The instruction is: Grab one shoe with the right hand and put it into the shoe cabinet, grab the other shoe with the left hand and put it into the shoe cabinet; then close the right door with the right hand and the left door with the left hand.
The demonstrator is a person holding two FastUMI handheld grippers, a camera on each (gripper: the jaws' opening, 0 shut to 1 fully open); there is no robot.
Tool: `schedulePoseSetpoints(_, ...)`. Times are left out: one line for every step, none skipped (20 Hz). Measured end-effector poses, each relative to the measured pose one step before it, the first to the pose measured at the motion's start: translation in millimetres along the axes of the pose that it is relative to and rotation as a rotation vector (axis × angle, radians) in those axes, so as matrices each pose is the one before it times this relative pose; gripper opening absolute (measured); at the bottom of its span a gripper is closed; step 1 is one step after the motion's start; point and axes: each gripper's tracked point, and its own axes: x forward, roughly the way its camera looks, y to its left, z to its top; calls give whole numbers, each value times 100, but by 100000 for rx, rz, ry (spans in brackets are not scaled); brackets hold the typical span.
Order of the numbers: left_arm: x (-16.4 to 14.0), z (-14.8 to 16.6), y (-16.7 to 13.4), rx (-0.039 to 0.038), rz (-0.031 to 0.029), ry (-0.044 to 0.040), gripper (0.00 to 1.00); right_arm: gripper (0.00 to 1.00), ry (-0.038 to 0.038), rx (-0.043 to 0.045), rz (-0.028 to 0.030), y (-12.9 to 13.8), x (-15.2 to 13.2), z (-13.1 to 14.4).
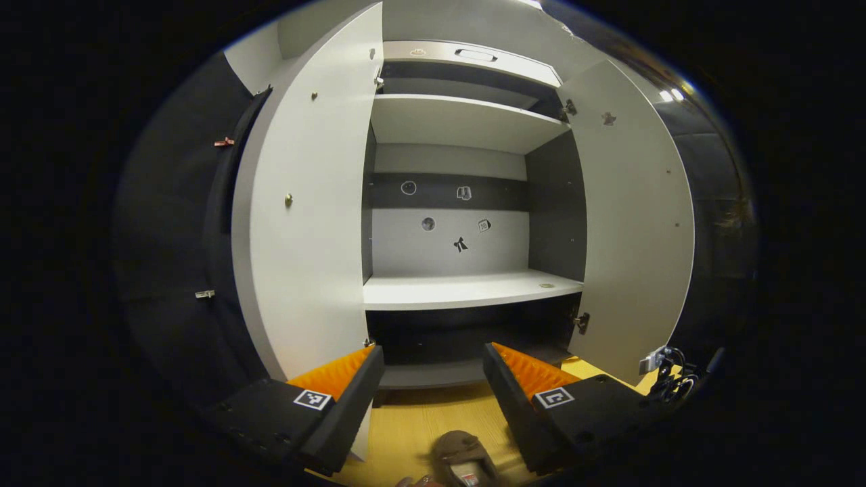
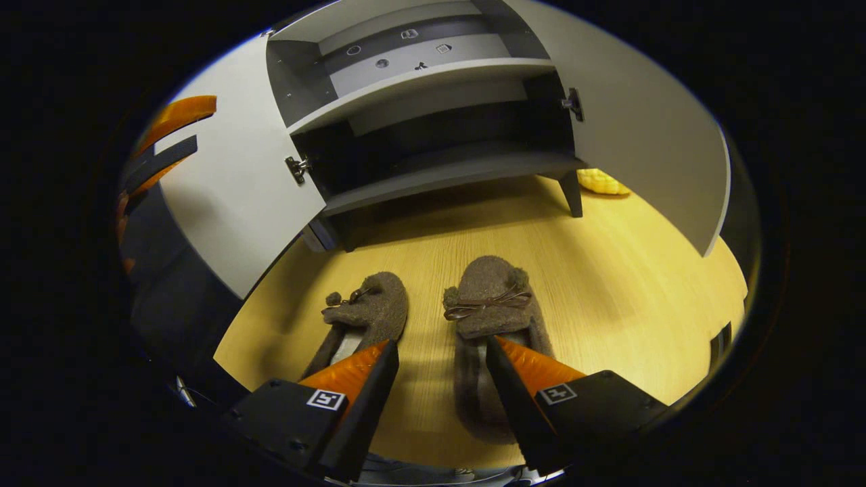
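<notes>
Step in hand, as judged: right gripper (image 2: 440,352) to take the right shoe (image 2: 490,318). It should shift so the shoe's side wall sits between the jaws, then descend. Jaws wide open, holding nothing; shoe under the right finger, other shoe (image 2: 369,311) beside the left finger. Left gripper (image 1: 433,358) gapes empty before the cabinet (image 1: 467,291).

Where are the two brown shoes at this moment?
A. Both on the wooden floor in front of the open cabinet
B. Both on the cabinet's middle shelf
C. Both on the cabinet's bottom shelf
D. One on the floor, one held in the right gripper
A: in the right gripper view the left shoe and the right shoe lie side by side on the wooden floor before the open shoe cabinet, with the right gripper open above them, gripping neither.
</notes>
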Motion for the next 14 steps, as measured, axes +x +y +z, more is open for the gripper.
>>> schedulePoseSetpoints(210, -408, -84, -722, -260, 854, 93, 87, 504, -666, -611, -287, 765, -204)
schedulePoseSetpoints(185, -247, -95, -822, -313, 518, 93, 87, -163, -705, -698, -117, 680, 6)
schedulePoseSetpoints(258, -217, -25, -556, -318, 484, 94, 87, -213, -1016, -1163, -195, 597, 175)
schedulePoseSetpoints(203, -49, 49, -222, 207, 171, 93, 80, -156, -1050, -672, -50, 763, 93)
schedulePoseSetpoints(93, -82, 209, -83, 289, 160, 93, 80, -141, -936, -1090, -65, 822, 155)
schedulePoseSetpoints(113, 16, 102, 12, 294, 164, 94, 79, 185, -1292, -1115, -141, 693, 128)
schedulePoseSetpoints(157, -110, 79, 89, 81, 178, 93, 77, 294, -1208, -1440, -236, 463, 20)
schedulePoseSetpoints(-25, -20, -20, 167, -162, 115, 93, 72, 389, -448, -1294, -206, 507, 52)
schedulePoseSetpoints(60, -87, 58, 271, -75, 86, 93, 69, 482, -58, -706, -125, 655, 19)
schedulePoseSetpoints(125, -61, 104, 343, 111, 146, 93, 52, 1048, 270, -959, -205, 544, -93)
schedulePoseSetpoints(63, -165, 122, 349, -32, 302, 94, 57, 1183, 622, 372, -25, 304, -121)
schedulePoseSetpoints(52, -73, 108, 182, 92, 172, 94, 54, 542, -87, -1365, -257, 214, -226)
schedulePoseSetpoints(-47, -98, 122, -12, 109, 116, 94, 54, -300, -396, -4250, -778, -666, -19)
schedulePoseSetpoints(52, -96, 158, -231, 177, 227, 94, 36, -591, 2434, 1410, 296, 1129, 499)
